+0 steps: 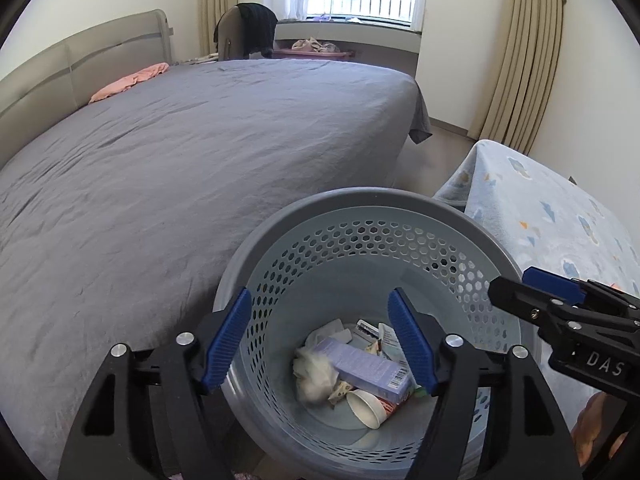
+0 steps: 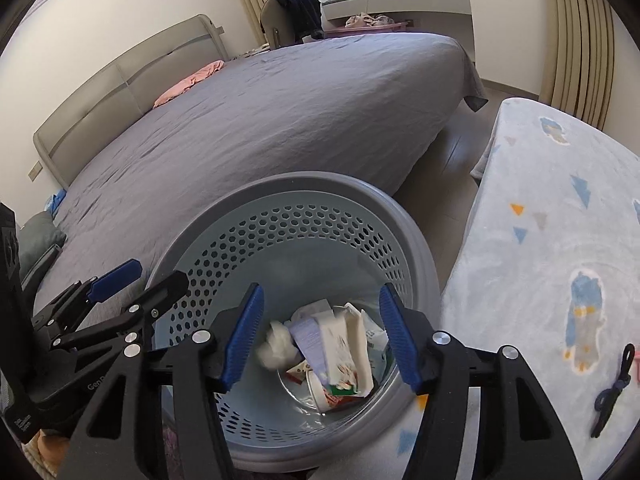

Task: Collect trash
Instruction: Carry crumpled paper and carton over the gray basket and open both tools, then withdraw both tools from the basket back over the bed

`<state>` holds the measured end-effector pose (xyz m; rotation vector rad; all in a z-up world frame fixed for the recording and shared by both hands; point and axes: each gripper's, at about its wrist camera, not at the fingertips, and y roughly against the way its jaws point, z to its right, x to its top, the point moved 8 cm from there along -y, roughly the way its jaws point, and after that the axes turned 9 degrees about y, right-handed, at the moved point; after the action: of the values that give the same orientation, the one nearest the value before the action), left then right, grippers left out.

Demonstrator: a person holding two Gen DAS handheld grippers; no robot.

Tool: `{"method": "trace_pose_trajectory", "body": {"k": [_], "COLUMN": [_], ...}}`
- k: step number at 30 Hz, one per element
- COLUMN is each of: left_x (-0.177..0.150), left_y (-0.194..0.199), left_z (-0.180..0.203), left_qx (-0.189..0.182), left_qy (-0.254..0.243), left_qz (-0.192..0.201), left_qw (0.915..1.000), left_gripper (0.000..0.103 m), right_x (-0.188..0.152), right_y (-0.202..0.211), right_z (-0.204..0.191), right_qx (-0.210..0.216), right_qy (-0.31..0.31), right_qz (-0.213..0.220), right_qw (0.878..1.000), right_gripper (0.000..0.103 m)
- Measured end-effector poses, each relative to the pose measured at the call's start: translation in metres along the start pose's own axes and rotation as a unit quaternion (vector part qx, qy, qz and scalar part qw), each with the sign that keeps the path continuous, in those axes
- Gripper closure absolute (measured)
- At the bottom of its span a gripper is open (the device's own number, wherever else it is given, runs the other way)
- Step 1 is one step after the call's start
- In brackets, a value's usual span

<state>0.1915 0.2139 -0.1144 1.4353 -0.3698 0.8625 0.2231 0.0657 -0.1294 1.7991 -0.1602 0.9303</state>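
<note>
two claws hang over one round perforated basket (image 1: 360, 236), both pointing down into it. left claw (image 1: 320, 344): released, blue pads spread, nothing between them. right claw (image 2: 322, 334): released as well, pads apart and pressing on nothing. the trash lies at the bottom of the basket, counted as far as it can be told apart: one lilac carton (image 1: 364, 368) with a barcode, one white tissue wad (image 1: 316, 372), one paper cup (image 1: 368, 402) on its side, plus several wrappers and paper scraps too jumbled to count. the basket stands on the floor between one bed (image 1: 180, 168) under a grey sheet and one tabletop (image 2: 540, 216) covered by a pale blue patterned blanket. one pink cloth (image 1: 132, 82) lies by the headboard; one chair (image 1: 240, 36) with a dark garment stands beyond the bed. left wrist view alone shows the carton's barcode and the window bars. right wrist view alone shows a white printed sheet (image 2: 344, 346), blurred, over the pile, one dark cord (image 2: 612, 388) on the blanket, and one wall socket (image 2: 36, 170) beside the headboard. each view catches the other claw at its edge.
</note>
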Motion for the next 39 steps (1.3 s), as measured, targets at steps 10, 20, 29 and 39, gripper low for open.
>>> {"method": "trace_pose_trajectory", "body": {"k": [10,20,29,39], "left_x": [-0.004,-0.006,-0.011,-0.024], "left_y": [0.006,0.025,0.047,0.068], "left_z": [-0.005,-0.008,-0.002,0.020], "left_qx": [0.010,0.021,0.021,0.010], "left_qy": [0.009,0.006,0.001,-0.010], "left_qz": [0.004,0.017,0.025,0.023], "left_qw": [0.9999,0.9996,0.9995,0.9996], "left_gripper": [0.022,0.012,0.009,0.008], "right_x": [-0.009,-0.018,-0.027,-0.050], "right_y": [0.005,0.020,0.045,0.084], "right_z": [0.001,-0.002,0.003,0.022], "right_qx": [-0.012,-0.027,-0.045,-0.079], "right_qy": [-0.001,0.004,-0.003,-0.018], "right_qz": [-0.004,-0.001,0.013,0.024], "right_qw": [1.000,1.000,0.999,0.996], "right_gripper": [0.045,0.042,0.036,0.033]}}
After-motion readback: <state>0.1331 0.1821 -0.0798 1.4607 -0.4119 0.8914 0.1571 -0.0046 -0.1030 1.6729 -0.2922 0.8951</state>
